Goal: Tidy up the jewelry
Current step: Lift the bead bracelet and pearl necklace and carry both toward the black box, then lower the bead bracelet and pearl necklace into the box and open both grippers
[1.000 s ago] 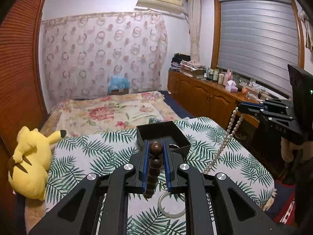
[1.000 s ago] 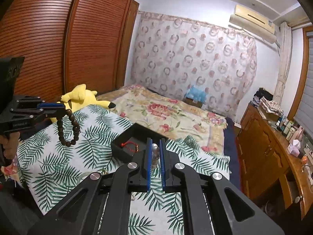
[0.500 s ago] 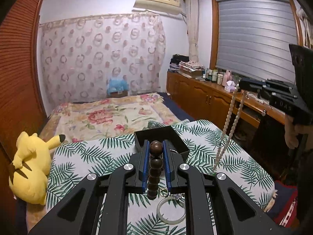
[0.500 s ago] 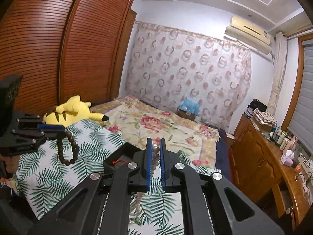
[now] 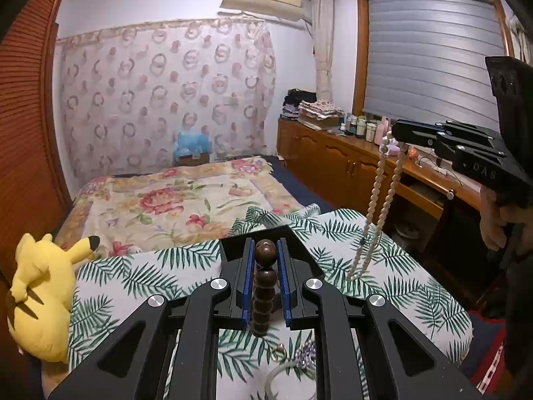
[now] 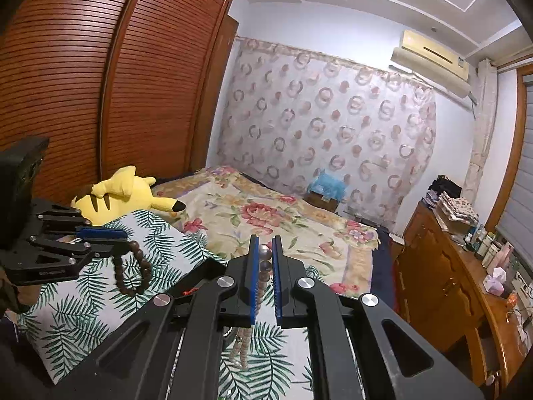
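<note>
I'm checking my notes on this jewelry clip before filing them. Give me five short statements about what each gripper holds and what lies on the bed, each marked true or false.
1. The left gripper is shut on a dark wooden bead bracelet. True.
2. The right gripper is open and holds nothing. False: it is shut on a pearl necklace that hangs from it.
3. The necklace's lower end hangs down to the palm-leaf cloth. True.
4. The yellow plush toy sits on the wooden cabinet. False: it lies on the bed by the wardrobe.
5. The black box is in the right gripper. False: it rests on the cloth, ahead of the left gripper.
</note>
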The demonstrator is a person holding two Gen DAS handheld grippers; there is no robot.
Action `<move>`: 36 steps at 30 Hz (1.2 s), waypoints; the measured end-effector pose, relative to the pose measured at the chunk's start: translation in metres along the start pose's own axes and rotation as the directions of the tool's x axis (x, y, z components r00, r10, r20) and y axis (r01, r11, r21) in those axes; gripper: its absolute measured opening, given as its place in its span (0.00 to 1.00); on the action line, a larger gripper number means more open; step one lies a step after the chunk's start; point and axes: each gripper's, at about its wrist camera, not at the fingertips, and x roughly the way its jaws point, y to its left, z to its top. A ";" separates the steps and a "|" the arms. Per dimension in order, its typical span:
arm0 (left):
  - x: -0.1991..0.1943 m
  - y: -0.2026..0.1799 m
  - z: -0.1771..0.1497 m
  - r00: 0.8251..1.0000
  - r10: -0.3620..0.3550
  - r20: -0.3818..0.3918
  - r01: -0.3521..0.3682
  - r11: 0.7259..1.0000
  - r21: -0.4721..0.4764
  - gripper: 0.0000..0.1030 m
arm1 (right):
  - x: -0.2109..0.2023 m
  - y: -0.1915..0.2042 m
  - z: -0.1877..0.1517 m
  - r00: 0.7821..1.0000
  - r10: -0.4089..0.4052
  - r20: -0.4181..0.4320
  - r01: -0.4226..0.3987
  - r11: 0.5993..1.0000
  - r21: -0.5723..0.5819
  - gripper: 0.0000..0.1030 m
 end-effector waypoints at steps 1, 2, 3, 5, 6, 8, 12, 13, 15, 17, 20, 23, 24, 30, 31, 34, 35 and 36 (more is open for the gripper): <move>0.005 0.001 0.003 1.000 -0.002 -0.004 0.002 1.000 0.001 0.12 | 0.003 0.000 0.002 1.000 0.002 0.000 -0.002 1.000 0.001 0.08; 0.009 0.002 0.006 1.000 -0.003 -0.007 0.003 1.000 0.001 0.12 | 0.007 -0.001 0.003 1.000 0.006 0.001 -0.006 1.000 0.004 0.08; 0.012 0.002 0.007 1.000 -0.006 -0.011 0.006 1.000 0.001 0.12 | 0.009 -0.002 0.006 1.000 0.009 0.002 -0.009 1.000 0.005 0.08; 0.022 0.005 0.012 1.000 -0.013 -0.021 0.013 1.000 0.000 0.12 | 0.014 -0.005 0.011 1.000 0.013 0.006 -0.013 1.000 0.007 0.08; 0.026 0.006 0.015 1.000 -0.016 -0.026 0.016 1.000 0.000 0.12 | 0.017 -0.006 0.014 1.000 0.017 0.008 -0.018 1.000 0.007 0.08; 0.033 0.009 0.018 0.999 -0.022 -0.035 0.022 1.000 -0.002 0.12 | 0.024 -0.010 0.021 0.999 0.032 0.010 -0.032 0.999 0.012 0.08; 0.048 0.015 0.028 0.998 -0.034 -0.051 0.033 0.999 -0.011 0.12 | 0.042 -0.014 0.034 0.998 0.059 0.006 -0.059 0.998 0.004 0.08; 0.052 0.016 0.030 0.998 -0.036 -0.056 0.036 0.999 -0.011 0.12 | 0.045 -0.015 0.035 0.998 0.064 0.004 -0.064 0.998 0.004 0.08; 0.064 0.017 0.034 0.997 -0.041 -0.072 0.041 0.999 -0.010 0.12 | 0.055 -0.017 0.039 0.997 0.076 -0.001 -0.076 0.997 0.002 0.08; 0.073 0.018 0.036 0.995 -0.045 -0.087 0.045 0.999 -0.011 0.12 | 0.065 -0.018 0.043 0.996 0.087 -0.009 -0.087 0.996 -0.001 0.08; 0.092 0.021 0.037 0.991 -0.054 -0.119 0.053 0.999 -0.013 0.12 | 0.081 -0.022 0.043 0.994 0.105 -0.024 -0.105 0.995 0.006 0.08; 0.107 0.023 0.034 0.987 -0.060 -0.150 0.059 0.998 -0.017 0.12 | 0.099 -0.023 0.036 0.991 0.120 -0.052 -0.120 0.993 0.015 0.08; 0.112 0.023 0.032 0.985 -0.062 -0.161 0.060 0.998 -0.018 0.12 | 0.105 -0.022 0.033 0.990 0.128 -0.061 -0.127 0.992 0.018 0.08; 0.133 0.023 0.019 0.976 -0.067 -0.206 0.063 0.998 -0.026 0.12 | 0.137 -0.005 0.010 0.979 0.165 -0.116 -0.164 0.986 0.018 0.08; 0.137 0.024 0.016 0.974 -0.073 -0.217 0.066 0.997 -0.037 0.12 | 0.138 -0.004 0.010 0.980 0.162 -0.115 -0.161 0.987 0.015 0.08; 0.146 0.027 0.010 0.968 -0.073 -0.238 0.064 0.997 -0.045 0.12 | 0.136 -0.008 0.017 0.982 0.168 -0.088 -0.166 0.986 0.027 0.08; 0.148 0.026 0.009 0.967 -0.073 -0.244 0.063 0.997 -0.048 0.12 | 0.134 -0.011 0.021 0.982 0.171 -0.078 -0.169 0.985 0.033 0.08; 0.151 0.028 0.008 0.965 -0.074 -0.251 0.063 0.997 -0.052 0.12 | 0.133 -0.013 0.024 0.983 0.173 -0.068 -0.170 0.985 0.040 0.08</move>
